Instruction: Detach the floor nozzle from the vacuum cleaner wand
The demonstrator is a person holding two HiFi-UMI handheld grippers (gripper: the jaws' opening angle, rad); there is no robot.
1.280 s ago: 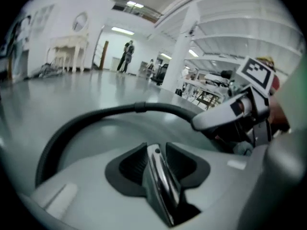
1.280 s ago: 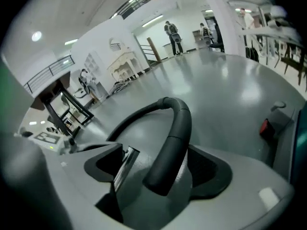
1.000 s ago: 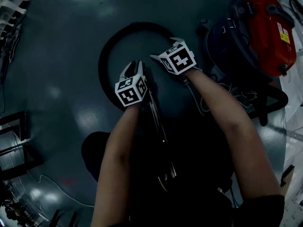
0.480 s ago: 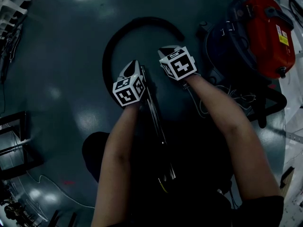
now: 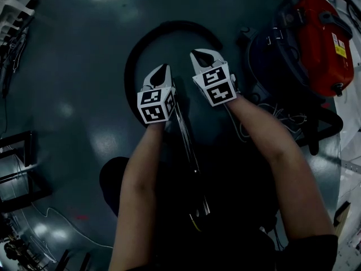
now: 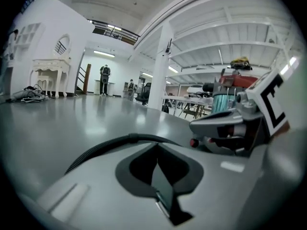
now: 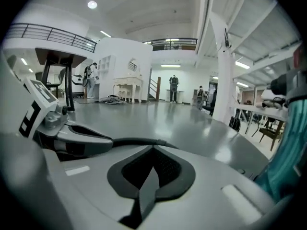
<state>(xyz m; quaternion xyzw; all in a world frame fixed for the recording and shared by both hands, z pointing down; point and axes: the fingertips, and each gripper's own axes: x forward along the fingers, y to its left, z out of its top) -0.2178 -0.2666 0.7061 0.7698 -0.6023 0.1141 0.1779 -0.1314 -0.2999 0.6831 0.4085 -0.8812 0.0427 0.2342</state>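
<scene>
Wand (image 5: 189, 145) lies on the floor between the forearms, visible in head view only. Gripper views show the hose (image 6: 103, 146). Left hand-held gripper (image 5: 164, 68) and right hand-held gripper (image 5: 197, 53) are both closed and empty.

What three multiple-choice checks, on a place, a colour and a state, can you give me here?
1. Where in the head view is the red vacuum body? A upper right; B lower left; C between the arms.
2. What colour is the hose? A white; B black; C yellow.
3. The left gripper and right gripper? A both open; B left clamps the hose; C both shut, empty.
A: it sits upper right. B: it is black. C: both gripper views show jaws together, nothing between.
</scene>
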